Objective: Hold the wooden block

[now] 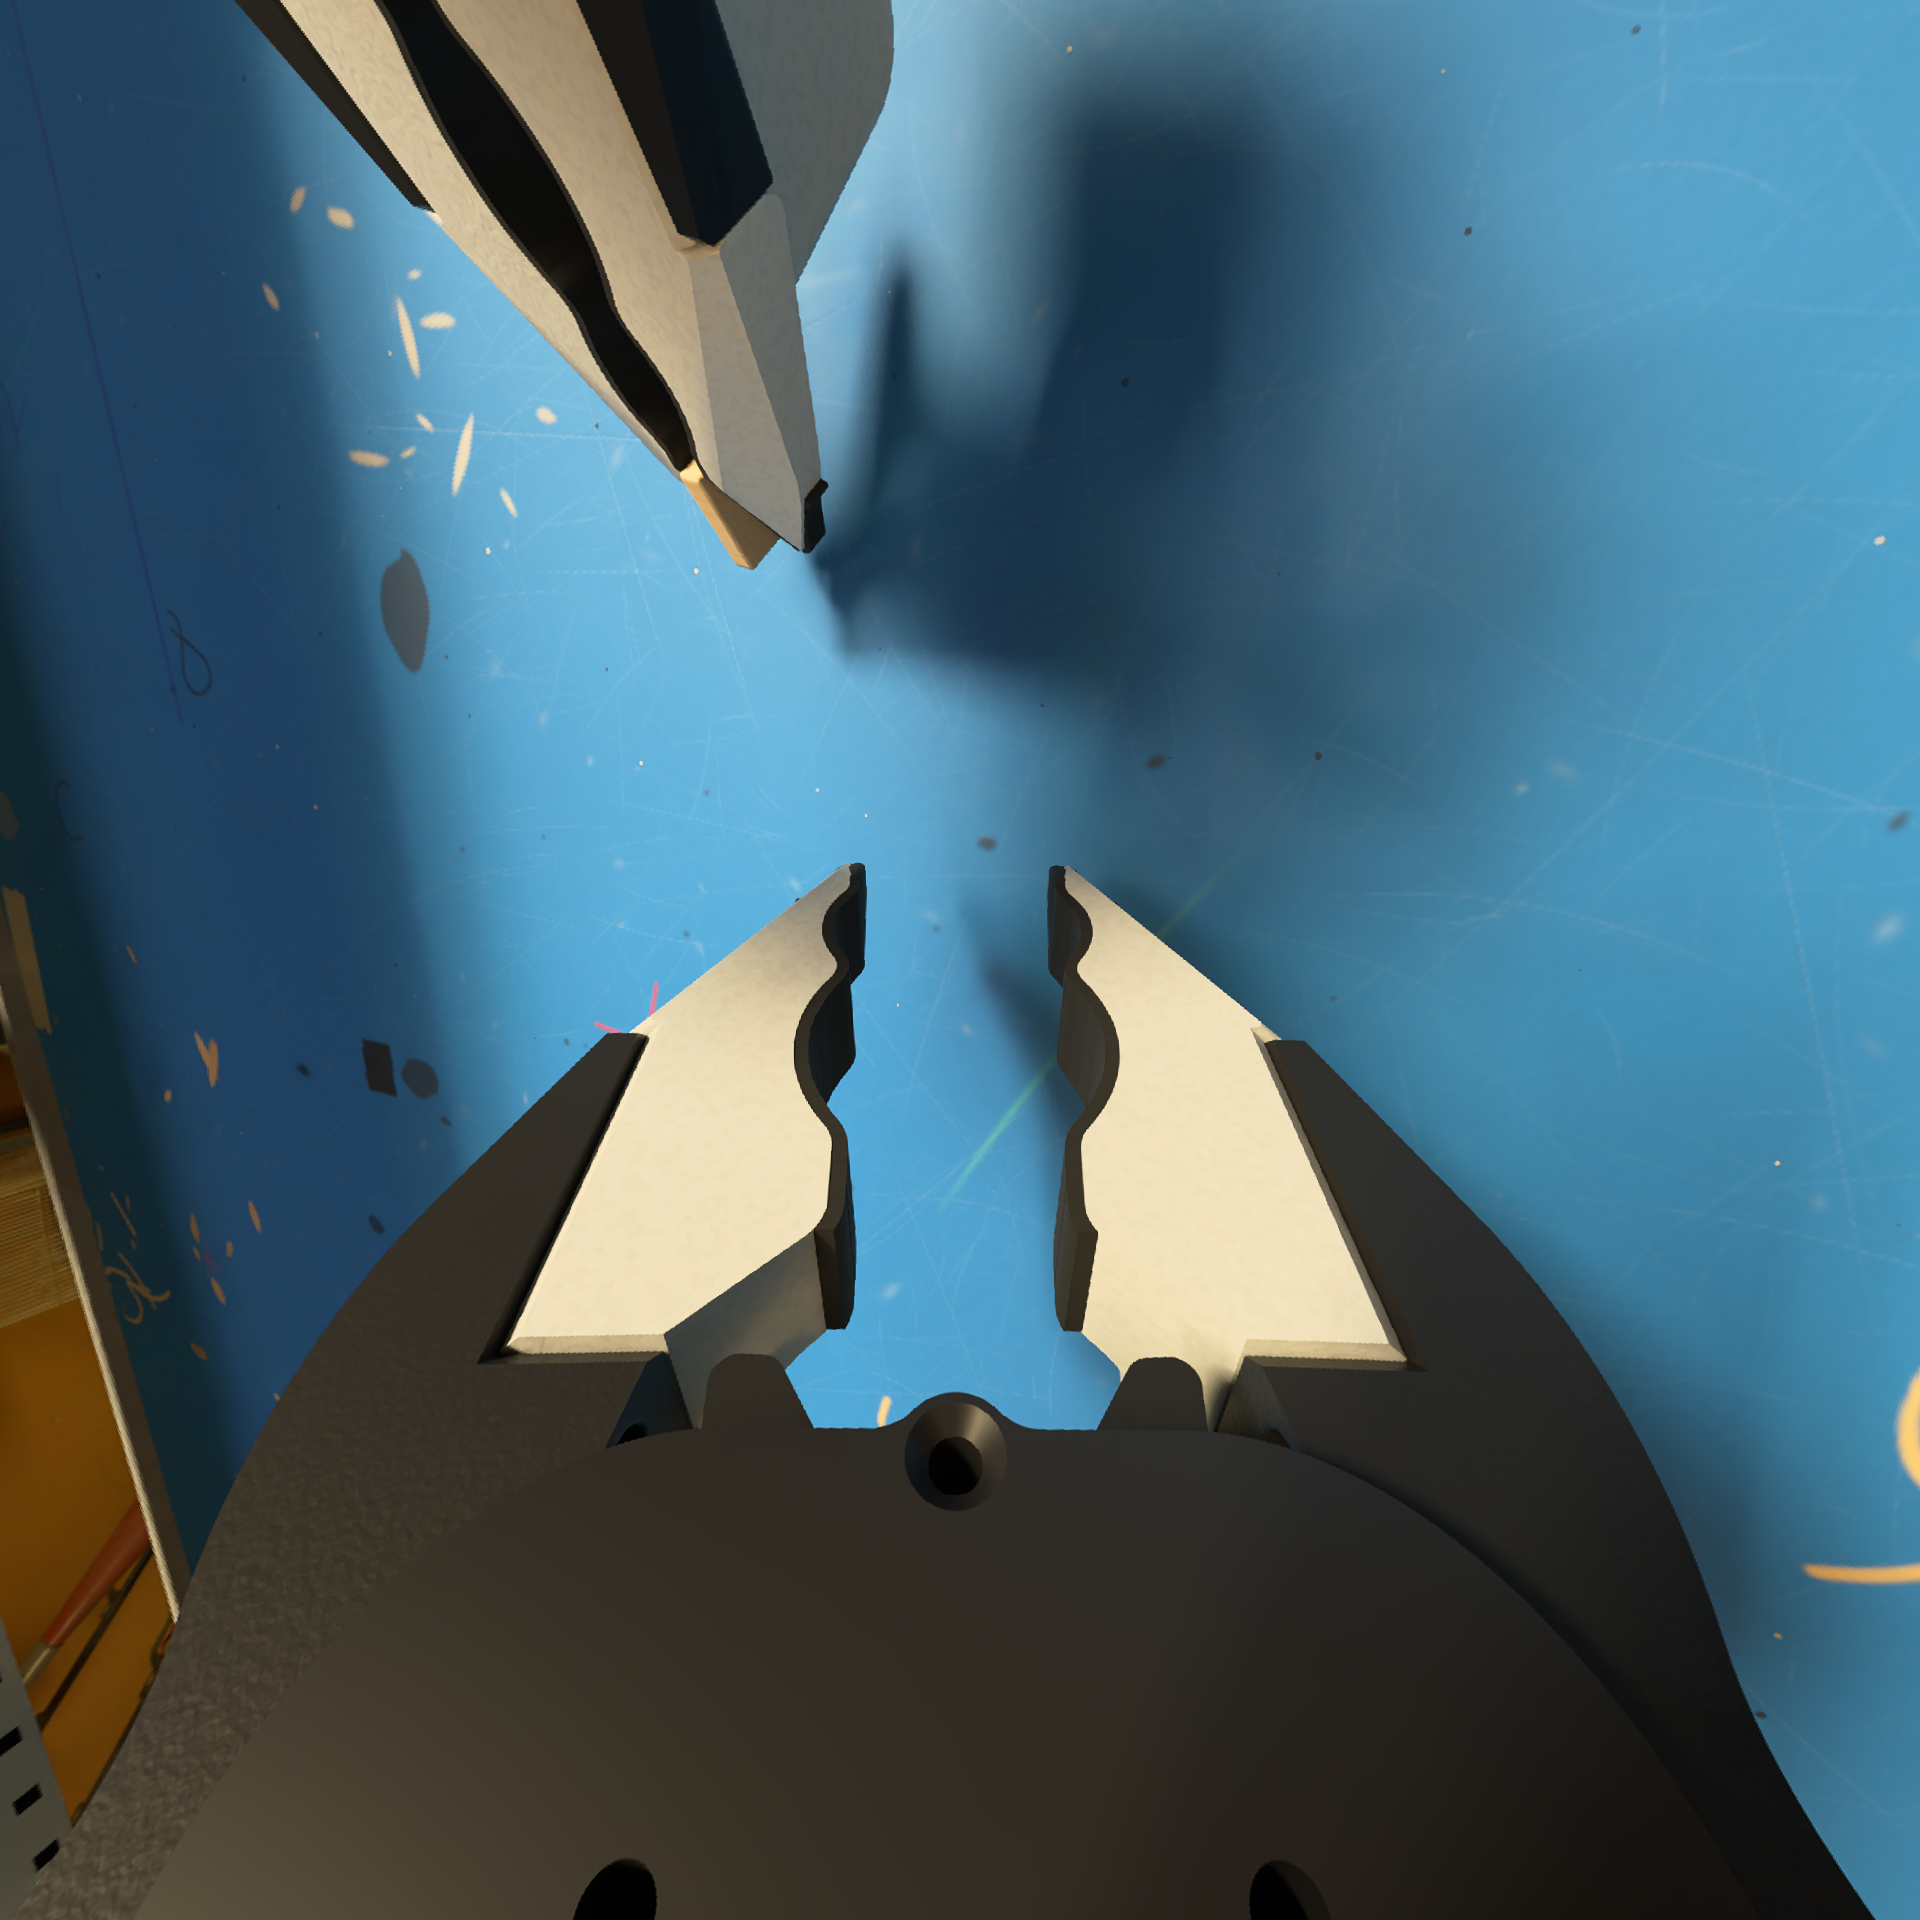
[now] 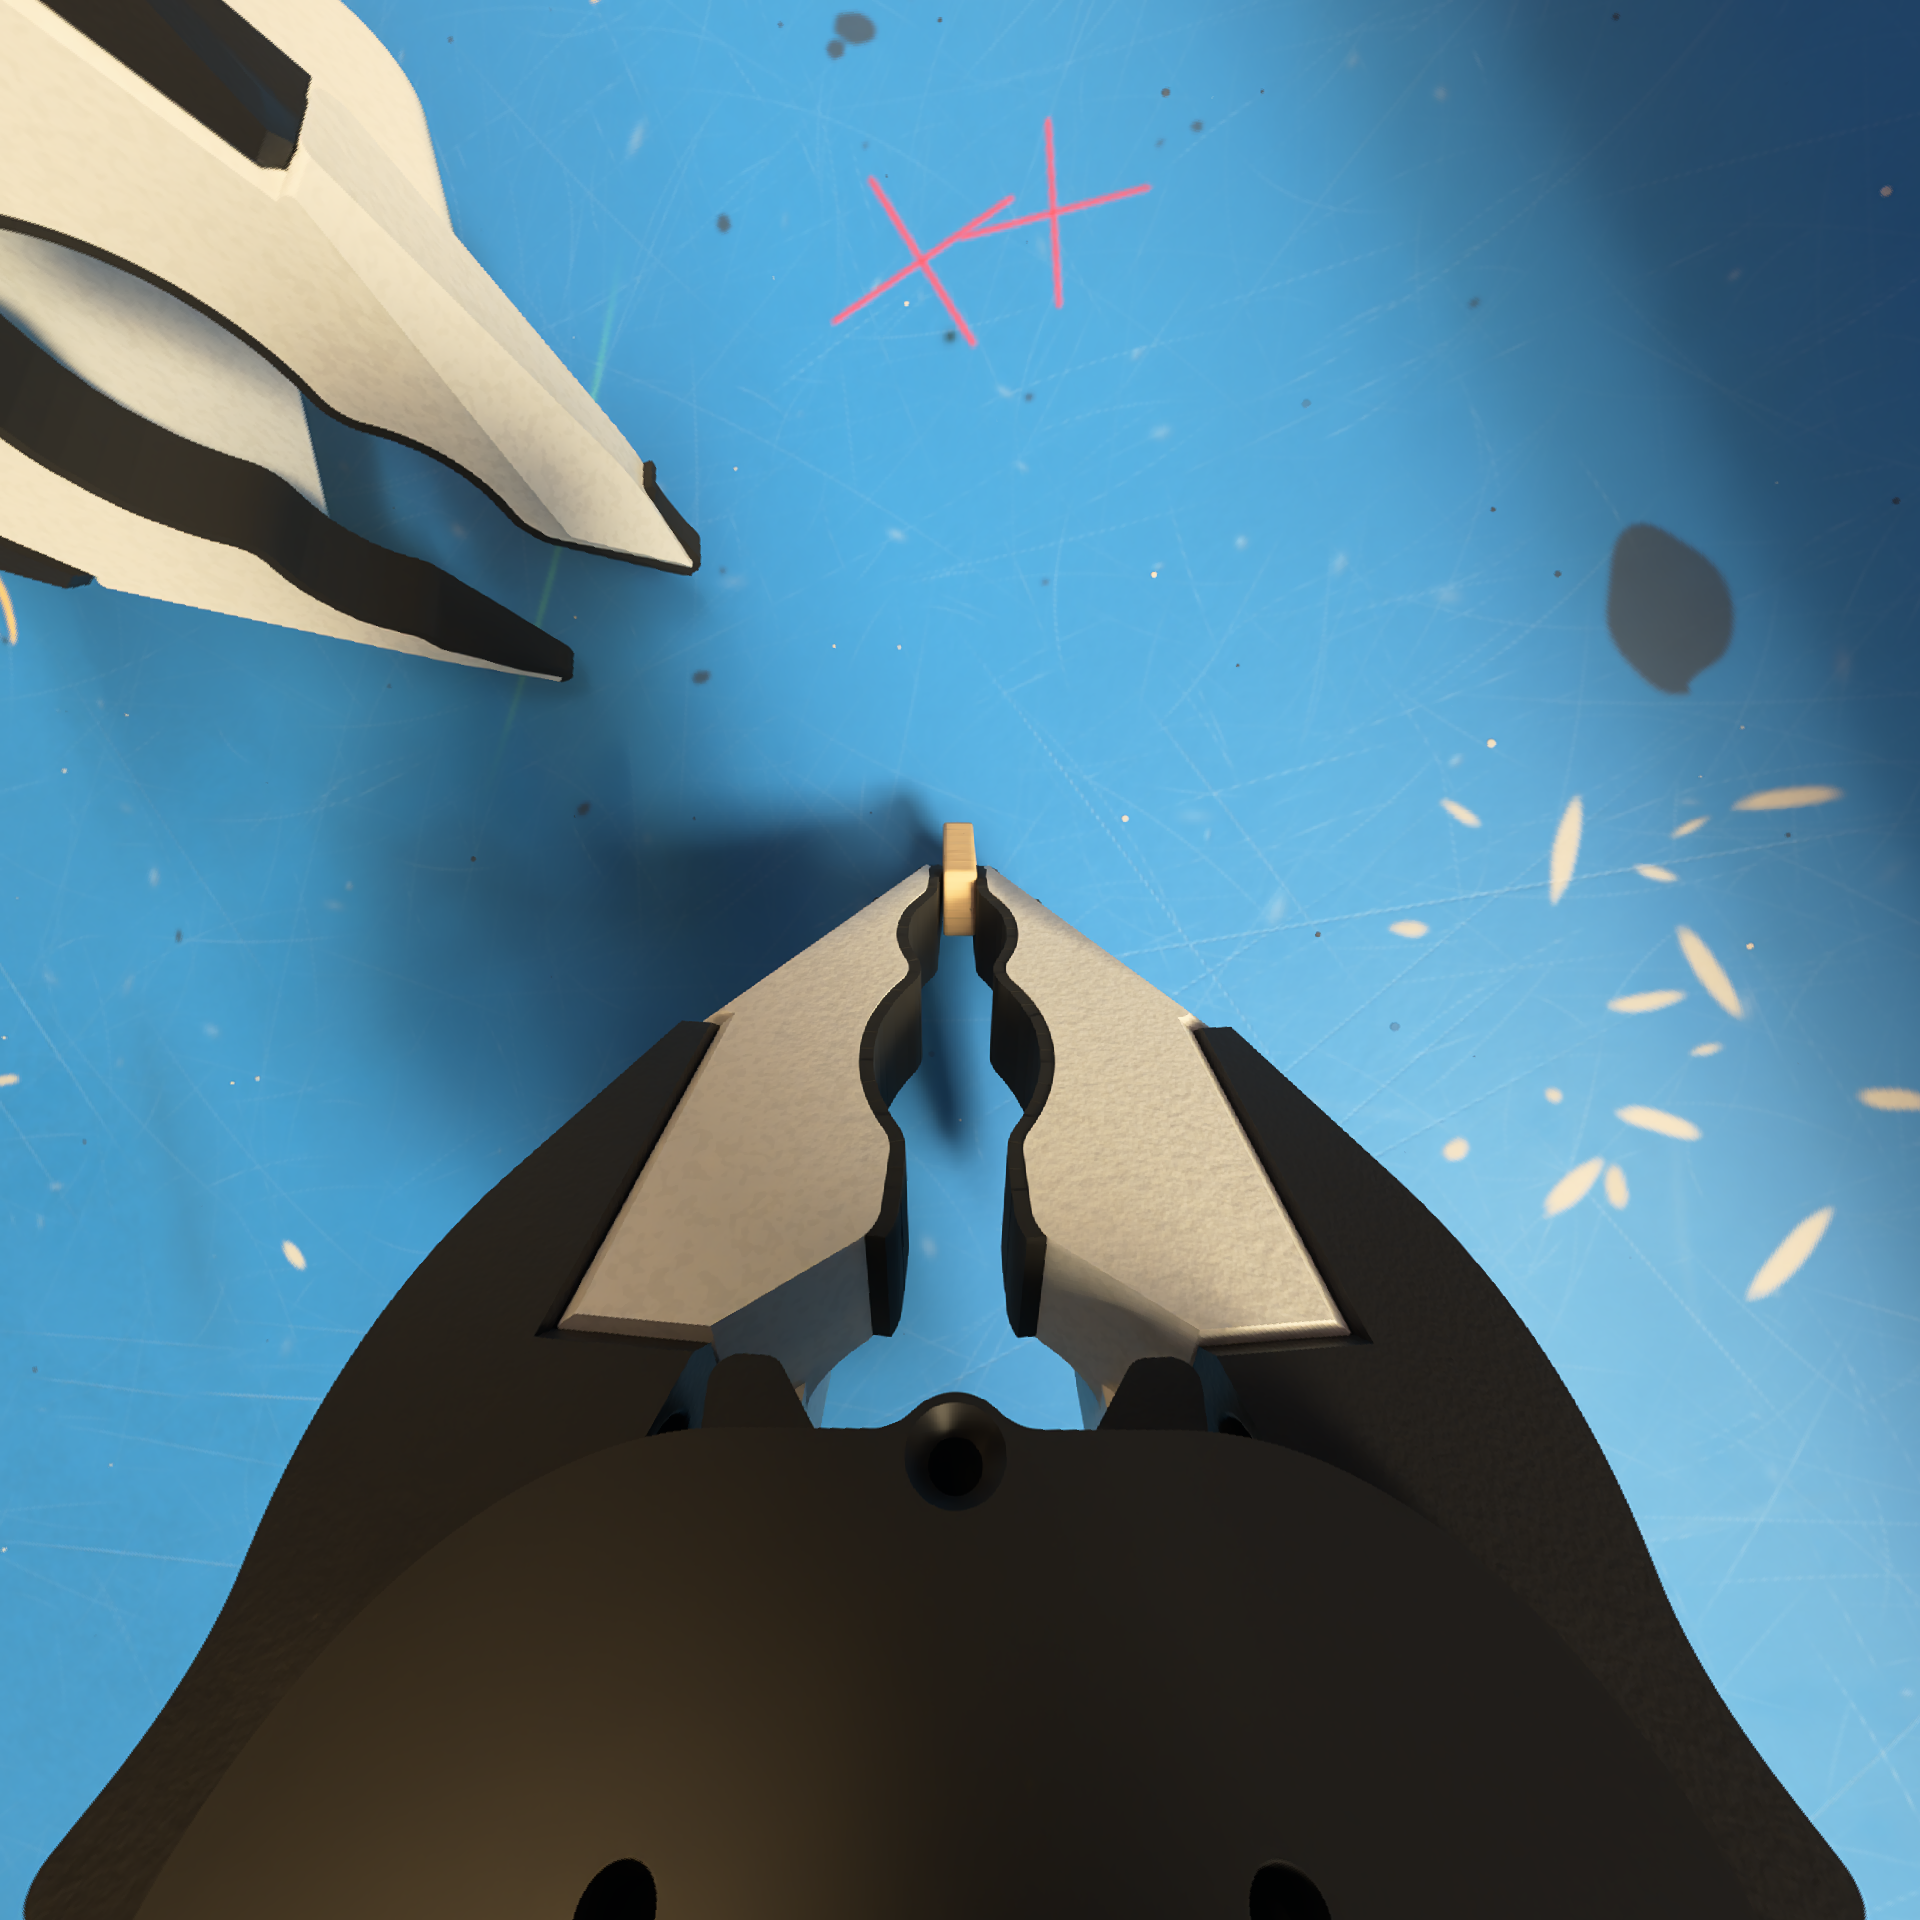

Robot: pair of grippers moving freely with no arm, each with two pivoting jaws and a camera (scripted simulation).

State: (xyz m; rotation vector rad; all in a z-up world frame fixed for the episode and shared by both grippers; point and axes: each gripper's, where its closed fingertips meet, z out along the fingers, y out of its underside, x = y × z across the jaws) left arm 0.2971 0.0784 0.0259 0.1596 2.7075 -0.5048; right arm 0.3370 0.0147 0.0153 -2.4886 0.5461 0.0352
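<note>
A small thin wooden block [image 2: 958,878] is pinched between the tips of my right gripper [image 2: 958,883], which is shut on it above the blue table. The same block [image 1: 734,522] shows at the tip of the right gripper [image 1: 774,525] in the left wrist view, coming in from the upper left. My left gripper [image 1: 956,883] is open and empty over the blue surface, below and to the right of the right gripper's tip. It also shows in the right wrist view [image 2: 629,613] at the upper left, jaws apart.
The blue table top [image 1: 1455,727] is scratched and speckled with pale paint flecks [image 2: 1662,997], a dark blotch [image 2: 1668,613] and pink crossed lines [image 2: 987,234]. The table's left edge and an orange area with shelving [image 1: 62,1455] show at the lower left.
</note>
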